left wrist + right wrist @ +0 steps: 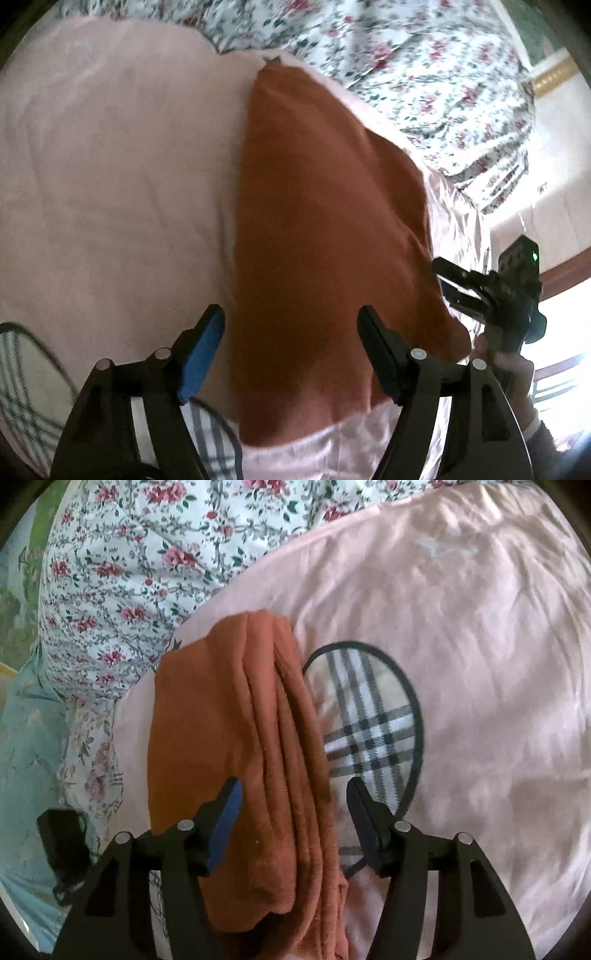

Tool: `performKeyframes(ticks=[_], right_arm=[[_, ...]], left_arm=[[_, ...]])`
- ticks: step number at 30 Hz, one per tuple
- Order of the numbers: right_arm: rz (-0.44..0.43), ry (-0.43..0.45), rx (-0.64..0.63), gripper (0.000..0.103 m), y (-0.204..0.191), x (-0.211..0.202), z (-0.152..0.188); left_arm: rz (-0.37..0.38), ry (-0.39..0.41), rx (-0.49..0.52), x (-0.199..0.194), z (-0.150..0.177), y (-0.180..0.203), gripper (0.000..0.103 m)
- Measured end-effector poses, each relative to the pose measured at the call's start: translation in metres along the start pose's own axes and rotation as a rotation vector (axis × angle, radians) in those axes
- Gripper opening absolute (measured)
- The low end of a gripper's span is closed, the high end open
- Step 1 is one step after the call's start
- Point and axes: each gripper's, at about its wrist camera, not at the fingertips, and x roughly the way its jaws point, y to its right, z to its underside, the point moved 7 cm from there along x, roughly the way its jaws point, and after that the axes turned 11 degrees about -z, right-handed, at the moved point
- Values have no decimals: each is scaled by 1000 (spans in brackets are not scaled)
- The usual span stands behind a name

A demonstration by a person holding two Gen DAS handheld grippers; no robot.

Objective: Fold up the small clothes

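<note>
Currently one folded rust-orange cloth point(236, 738) lies on the pink sheet point(461, 627); both grippers, left gripper point(291, 332) and right gripper point(293, 805), gape apart, gripping nothing.

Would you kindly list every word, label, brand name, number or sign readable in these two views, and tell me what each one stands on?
None: no readable text appears in either view.
Orange garment: plain cloth, no visible label or print.
Pink sheet: an oval plaid patch, pattern only, no lettering.
Floral quilt: flowers only.
Right gripper: a green light, no legible marking.
</note>
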Motion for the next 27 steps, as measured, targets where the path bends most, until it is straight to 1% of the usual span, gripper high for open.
performKeyframes(ticks=[2, 6, 8, 10, 11, 13, 14, 15, 16, 17, 19, 23, 27], right_arm=[[-10, -21, -9, 62, -1, 8, 0], [-17, -52, -17, 62, 5, 24, -3], [-35, -45, -15, 62, 5, 26, -4], [-61, -47, -11, 62, 5, 31, -6], [-76, -53, -7, 62, 4, 34, -5], [-91, -87, -5, 49, 2, 40, -1], [-90, -103, -7, 37, 0, 43, 1], [-91, -104, -13, 31, -3, 42, 2], [-91, -101, -23, 29, -7, 41, 3], [-87, -97, -36, 26, -12, 38, 4], [-96, -88, -49, 24, -22, 32, 6], [-134, -90, -71, 22, -45, 26, 18], [-200, -115, -89, 22, -76, 26, 41]], left_arm=[[24, -22, -16, 10, -4, 3, 75], [41, -39, -40, 33, -15, 10, 75], [39, -44, -40, 42, -19, 11, 75], [17, -27, -20, 46, -23, 16, 74], [2, -16, -8, 47, -24, 18, 71], [-9, -2, 4, 46, -25, 21, 52], [-8, 3, 12, 44, -24, 22, 47], [-6, 15, 21, 40, -23, 22, 38], [-1, 22, 26, 36, -22, 23, 32], [10, 31, 31, 30, -21, 23, 30], [23, 44, 37, 18, -19, 24, 26], [23, 78, 50, -12, -14, 21, 25], [23, 111, 41, -55, 1, -2, 25]])
